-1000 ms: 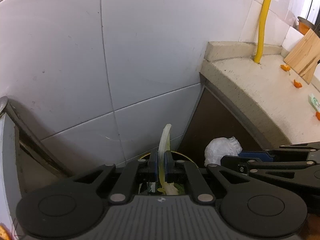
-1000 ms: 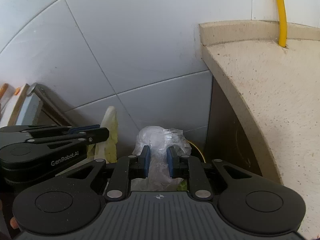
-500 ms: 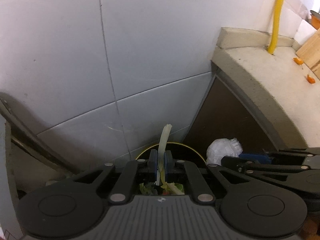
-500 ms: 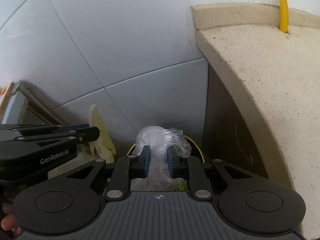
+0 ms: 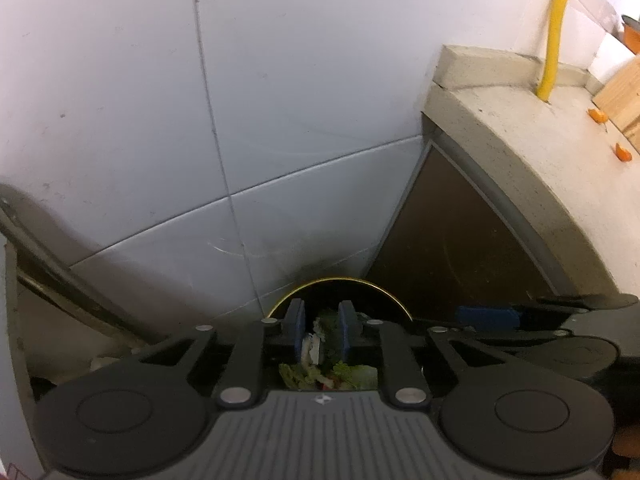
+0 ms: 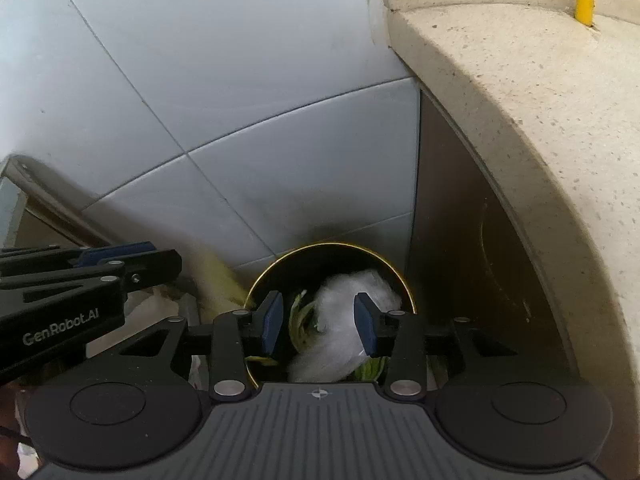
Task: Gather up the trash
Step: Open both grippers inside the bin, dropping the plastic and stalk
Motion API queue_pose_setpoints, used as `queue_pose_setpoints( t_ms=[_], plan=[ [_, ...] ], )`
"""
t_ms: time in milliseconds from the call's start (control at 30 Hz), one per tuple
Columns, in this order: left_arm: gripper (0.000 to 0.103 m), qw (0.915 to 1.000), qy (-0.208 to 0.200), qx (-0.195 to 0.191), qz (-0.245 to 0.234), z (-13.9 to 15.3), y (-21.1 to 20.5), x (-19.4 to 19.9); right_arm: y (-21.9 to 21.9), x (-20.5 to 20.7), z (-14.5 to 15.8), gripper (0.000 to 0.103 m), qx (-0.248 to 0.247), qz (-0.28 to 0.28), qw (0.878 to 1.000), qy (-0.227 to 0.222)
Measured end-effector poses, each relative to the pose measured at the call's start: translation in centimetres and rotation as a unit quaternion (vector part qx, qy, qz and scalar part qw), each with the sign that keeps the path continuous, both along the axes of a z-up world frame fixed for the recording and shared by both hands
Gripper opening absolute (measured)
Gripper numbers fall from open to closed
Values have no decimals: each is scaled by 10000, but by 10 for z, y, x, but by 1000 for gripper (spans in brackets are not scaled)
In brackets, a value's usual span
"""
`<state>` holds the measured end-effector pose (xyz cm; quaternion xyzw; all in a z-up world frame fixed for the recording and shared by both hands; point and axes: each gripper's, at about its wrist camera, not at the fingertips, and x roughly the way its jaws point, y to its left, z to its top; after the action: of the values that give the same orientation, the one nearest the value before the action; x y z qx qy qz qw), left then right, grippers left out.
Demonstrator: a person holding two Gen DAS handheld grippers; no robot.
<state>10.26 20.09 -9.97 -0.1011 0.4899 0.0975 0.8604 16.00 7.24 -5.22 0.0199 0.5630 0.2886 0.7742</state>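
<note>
A dark trash bin with a gold rim (image 5: 340, 280) stands on the floor in the corner under both grippers. My left gripper (image 5: 320, 330) hangs over it with its jaws opening and nothing between the pads; only green leaves and white scraps (image 5: 320, 364) in the bin show through the gap. My right gripper (image 6: 319, 322) is over the same bin rim (image 6: 332, 245), jaws opening. A blurred white crumpled wad (image 6: 340, 316) sits loose between its pads, over the bin. A blurred yellowish peel (image 6: 218, 278) shows beside the left gripper (image 6: 120, 254).
White tiled wall (image 5: 280, 100) rises behind the bin. A beige stone countertop (image 6: 520, 100) overhangs at the right, above a brown cabinet side (image 5: 452, 232). On it are a yellow pipe (image 5: 554, 28), a wooden board (image 5: 620, 92) and orange scraps (image 5: 623, 153). A metal frame (image 5: 40, 240) leans at the left.
Both grippers' jaws have parted. The yellowish peel has left the left jaws. The right jaws have let go of the white wad, and that gripper has sunk closer to the bin.
</note>
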Motion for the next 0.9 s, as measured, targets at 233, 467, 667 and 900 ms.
queue_pose_setpoints(
  t_ms=[233,467,667,900],
  plan=[
    [14,9999,-116,-34,58,3,1,-2,2,-3,1,50,-49,-114,9999,-10],
    [15,9991,-365,217,3,11,-5,-6,-18,-12,23,54,-62,-339,9987,-377],
    [21,9963,-642,561,-53,18,-11,-10,-33,-22,42,63,-63,-513,9964,-674],
    [30,9909,-848,1021,-237,22,-22,-13,-53,-35,65,69,-39,-737,9924,-982]
  ],
)
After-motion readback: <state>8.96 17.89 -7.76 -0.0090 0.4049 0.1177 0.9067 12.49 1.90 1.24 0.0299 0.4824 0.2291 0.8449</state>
